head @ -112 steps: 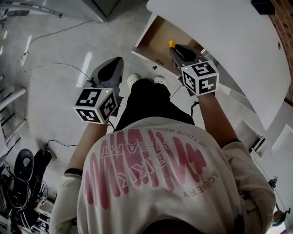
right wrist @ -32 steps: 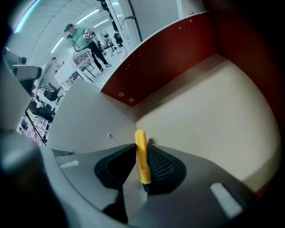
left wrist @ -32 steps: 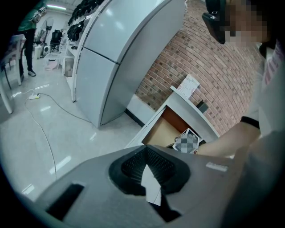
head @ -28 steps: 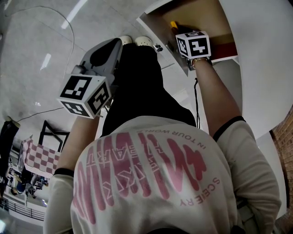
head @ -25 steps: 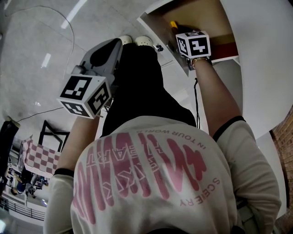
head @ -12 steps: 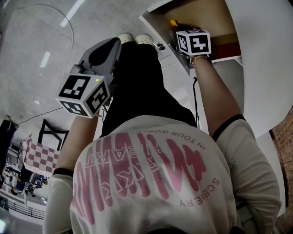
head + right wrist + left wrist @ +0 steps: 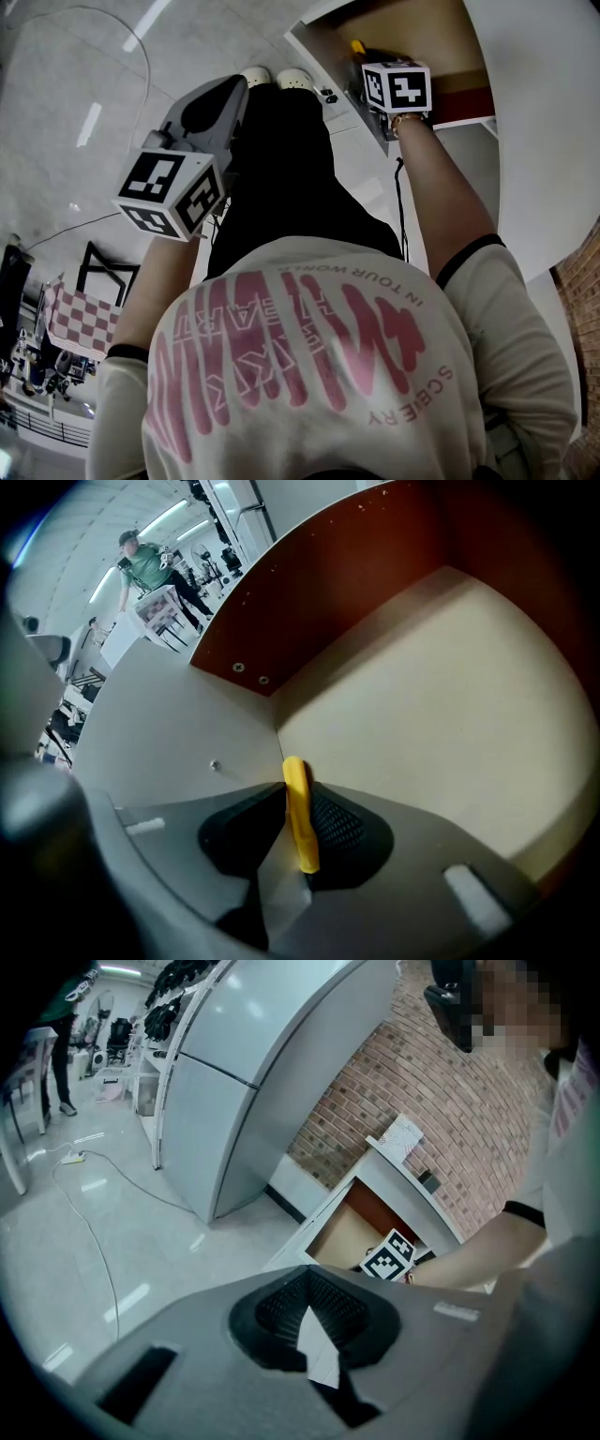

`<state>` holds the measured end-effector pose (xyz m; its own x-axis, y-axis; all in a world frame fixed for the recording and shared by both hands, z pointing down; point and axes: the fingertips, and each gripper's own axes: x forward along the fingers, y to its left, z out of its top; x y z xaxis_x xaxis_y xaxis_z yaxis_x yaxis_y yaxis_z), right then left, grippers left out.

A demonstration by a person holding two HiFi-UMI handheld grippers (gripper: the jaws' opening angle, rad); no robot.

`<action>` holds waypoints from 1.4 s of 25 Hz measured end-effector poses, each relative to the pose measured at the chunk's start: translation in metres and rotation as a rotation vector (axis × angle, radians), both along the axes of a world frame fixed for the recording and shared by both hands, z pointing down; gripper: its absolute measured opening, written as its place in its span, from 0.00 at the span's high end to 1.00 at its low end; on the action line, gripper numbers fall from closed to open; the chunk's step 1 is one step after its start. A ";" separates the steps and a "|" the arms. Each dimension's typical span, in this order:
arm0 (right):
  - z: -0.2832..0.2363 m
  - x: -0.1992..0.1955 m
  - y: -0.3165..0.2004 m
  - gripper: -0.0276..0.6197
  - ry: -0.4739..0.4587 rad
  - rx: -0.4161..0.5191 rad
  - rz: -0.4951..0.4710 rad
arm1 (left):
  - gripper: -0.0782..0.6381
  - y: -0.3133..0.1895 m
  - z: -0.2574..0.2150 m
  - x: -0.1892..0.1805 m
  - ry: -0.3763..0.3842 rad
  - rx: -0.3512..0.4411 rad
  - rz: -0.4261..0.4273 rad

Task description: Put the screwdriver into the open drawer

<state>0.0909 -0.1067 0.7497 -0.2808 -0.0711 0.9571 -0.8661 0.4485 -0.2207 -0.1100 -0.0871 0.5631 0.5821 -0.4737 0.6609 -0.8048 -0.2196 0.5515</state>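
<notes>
The right gripper (image 7: pixel 362 67) is held inside the open drawer (image 7: pixel 417 36), pointed steeply down, with its marker cube (image 7: pixel 397 86) facing the head camera. In the right gripper view the right gripper (image 7: pixel 296 794) is closed on the screwdriver (image 7: pixel 300 817): the yellow handle is clamped upright between the 2 dark ribbed pads (image 7: pixel 339 825), and its rounded end sticks out past the jaw tips. That end is seen just beside the seam where the drawer's white side panel (image 7: pixel 178 733) meets the tan floor (image 7: pixel 450 686), close to the corner with the red-brown wall (image 7: pixel 356 583). Whether the screwdriver touches the drawer floor cannot be told. In the head view only the yellow tip of the screwdriver (image 7: pixel 357 47) shows, just inside the drawer's white front edge (image 7: pixel 314 58).

The left gripper (image 7: pixel 232 92) is held well apart from the drawer, above the pale floor (image 7: pixel 84 112) and beside the person's 2 white shoes (image 7: pixel 279 79). In the left gripper view the left gripper (image 7: pixel 306 1283) is seen with its jaws together at the tips and nothing held between them; past them the drawer (image 7: pixel 339 1241) is seen pulled out of a white cabinet below a brick wall (image 7: pixel 441 1101)
</notes>
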 end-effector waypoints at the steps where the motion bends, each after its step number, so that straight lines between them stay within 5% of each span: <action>1: 0.000 0.000 0.000 0.81 0.001 0.001 -0.001 | 0.89 0.000 0.000 0.001 0.001 0.001 0.003; 35: 0.003 0.005 -0.002 0.77 -0.044 0.025 0.067 | 0.89 0.007 -0.002 0.005 0.003 0.025 -0.032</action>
<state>0.0955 -0.1086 0.7531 -0.3162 -0.1148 0.9417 -0.8840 0.3959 -0.2486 -0.1054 -0.0801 0.5611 0.5686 -0.5084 0.6467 -0.8097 -0.2073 0.5490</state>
